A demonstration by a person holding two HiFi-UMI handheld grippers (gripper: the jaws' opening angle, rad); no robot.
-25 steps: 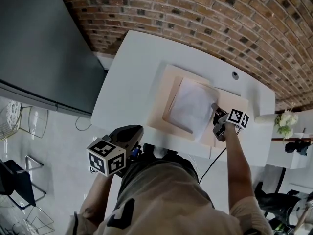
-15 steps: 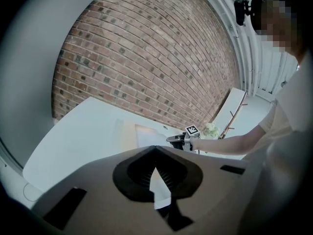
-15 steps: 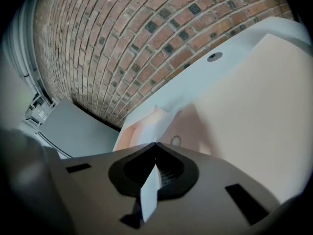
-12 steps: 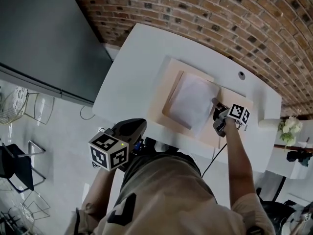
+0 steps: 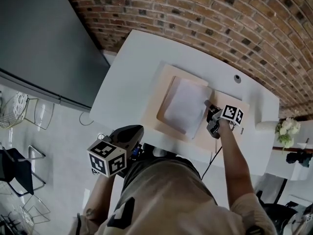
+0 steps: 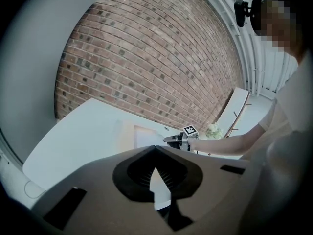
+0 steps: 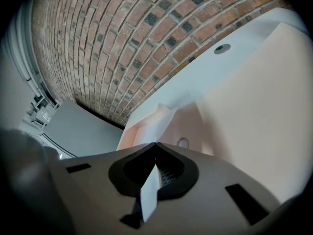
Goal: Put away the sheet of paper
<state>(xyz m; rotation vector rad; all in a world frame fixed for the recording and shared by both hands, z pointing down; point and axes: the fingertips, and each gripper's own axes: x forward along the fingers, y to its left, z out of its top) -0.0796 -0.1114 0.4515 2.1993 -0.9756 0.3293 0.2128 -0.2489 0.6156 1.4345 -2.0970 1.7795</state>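
A white sheet of paper (image 5: 182,104) lies on an open beige folder (image 5: 165,77) on the white table (image 5: 129,67). My right gripper (image 5: 209,105) is at the sheet's right edge and is shut on it. In the right gripper view a white strip of the sheet (image 7: 164,115) runs out from the closed jaws of that gripper (image 7: 156,143) over the folder (image 7: 254,97). My left gripper (image 5: 138,129) hangs off the table's near edge by the person's body, shut and holding nothing. From the left gripper (image 6: 155,147) I see the right gripper (image 6: 182,140) far ahead.
A brick wall (image 5: 220,13) backs the table. A round cable hole (image 5: 237,78) sits in the table top behind the folder. A dark grey panel (image 5: 39,43) stands to the left, wire racks (image 5: 19,116) on the floor, flowers (image 5: 286,128) at right.
The right gripper has shifted slightly left over the folder, still holding the sheet's edge. The left gripper stays by the body.
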